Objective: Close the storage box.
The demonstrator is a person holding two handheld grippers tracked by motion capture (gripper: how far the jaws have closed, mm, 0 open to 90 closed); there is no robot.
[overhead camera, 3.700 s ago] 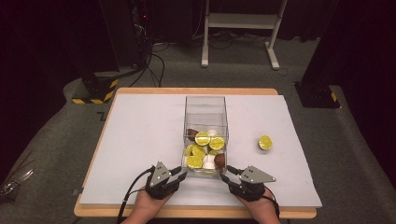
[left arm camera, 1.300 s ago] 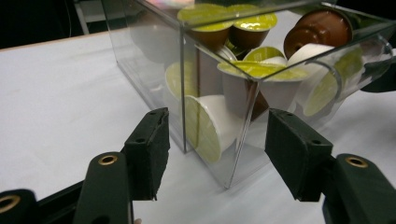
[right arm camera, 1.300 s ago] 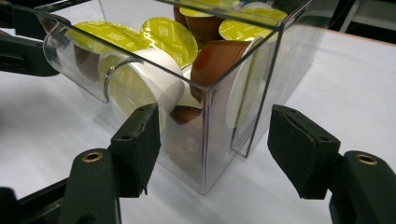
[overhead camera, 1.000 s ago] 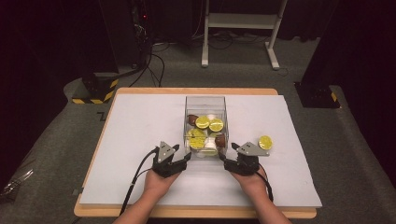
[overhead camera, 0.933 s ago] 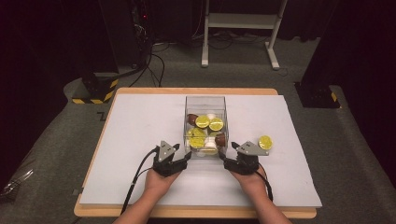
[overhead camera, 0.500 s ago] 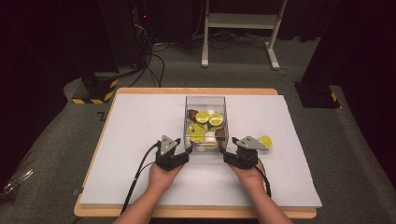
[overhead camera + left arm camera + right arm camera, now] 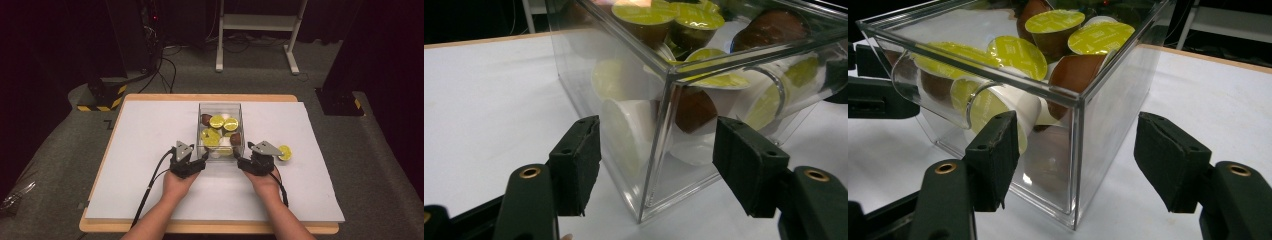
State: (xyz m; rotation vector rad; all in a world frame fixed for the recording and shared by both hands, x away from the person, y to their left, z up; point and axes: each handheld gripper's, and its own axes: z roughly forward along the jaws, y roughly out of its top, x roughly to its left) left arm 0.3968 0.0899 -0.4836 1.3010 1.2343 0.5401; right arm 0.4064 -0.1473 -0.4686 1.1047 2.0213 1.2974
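A clear plastic box (image 7: 220, 131) full of coffee pods (image 7: 217, 121) sits near the middle of a white-covered desk (image 7: 150, 130), w/ a person's two hands at its near end. The left gripper (image 7: 192, 161) is at the box's near-left corner, the right gripper (image 7: 246, 162) at the near-right corner; both forearms come in from the bottom of the high view. In the left gripper view the fingers (image 7: 576, 162) stand apart on either side of the box's corner edge (image 7: 659, 145), neither pad pressing the plastic; these fingers have just been opening wider, the corner between them but not gripped. In the right gripper view the fingers (image 7: 995, 155) likewise straddle the other near corner (image 7: 1078, 160): released, w/ a gap on the outer side, while the inner finger is just beside the front wall; contact there can't be told. The box stands upright on the desk, its long side running away from the person. Pods inside lie jumbled: yellow-green foil lids, brown bodies, a few white ones, some on their sides against the front wall. One loose pod (image 7: 285, 152) w/ a yellow-green lid lies on the desk just right of the right gripper, outside the box. Black cables (image 7: 150, 187) trail from each gripper toward the desk's near edge. Beyond the desk: grey carpet (image 7: 350, 150), a white stand (image 7: 257, 22) & a dark cabinet (image 7: 125, 35).
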